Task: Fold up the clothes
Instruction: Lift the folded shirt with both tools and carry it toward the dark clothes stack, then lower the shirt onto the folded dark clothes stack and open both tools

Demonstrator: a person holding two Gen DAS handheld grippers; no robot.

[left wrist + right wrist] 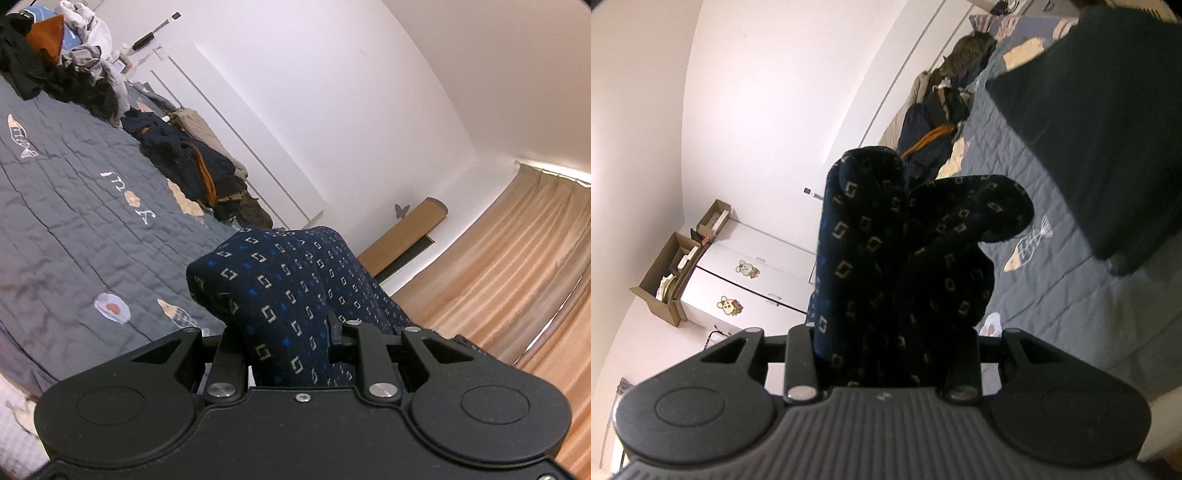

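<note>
I have the patterned navy garment (280,295) pinched in both tools at once. My left gripper (291,354) is clamped on a bunched fold of it, and my right gripper (886,354) is closed on another thick wad (886,258), so the cloth runs straight out along the fingers of each and blocks most of what lies ahead. It is lifted clear of the grey quilted bedspread (74,229), which lies off to the left in the left view and to the right in the right view. Neither arm is nearer; both hold it. How the rest hangs below I cannot see, so its long axis is my guess: roughly between the two grips.

Writing: embroidered marks on the quilt (127,192), not legible to me. No brand shows on the garment.
</note>
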